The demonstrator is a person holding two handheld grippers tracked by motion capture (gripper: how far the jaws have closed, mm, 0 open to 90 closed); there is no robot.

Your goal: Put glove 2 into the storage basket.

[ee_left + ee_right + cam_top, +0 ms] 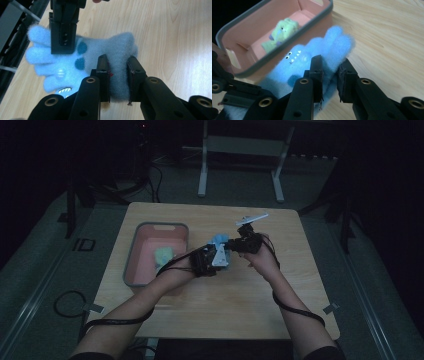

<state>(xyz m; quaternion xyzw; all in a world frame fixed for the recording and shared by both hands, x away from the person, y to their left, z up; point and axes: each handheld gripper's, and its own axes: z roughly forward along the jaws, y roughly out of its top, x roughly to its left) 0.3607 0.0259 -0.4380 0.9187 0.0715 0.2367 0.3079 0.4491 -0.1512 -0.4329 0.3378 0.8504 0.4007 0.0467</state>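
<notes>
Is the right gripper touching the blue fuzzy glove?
Touching. In the right gripper view, the right gripper has its fingers pinched into the blue fuzzy glove, the fabric bunched between them.

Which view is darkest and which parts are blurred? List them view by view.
High view: darkest, dim all over; the blue glove is small and hard to read. Left gripper view: bright, the glove's fluffy edges soft. Right gripper view: bright, the pink bin and green toy slightly out of focus.
</notes>
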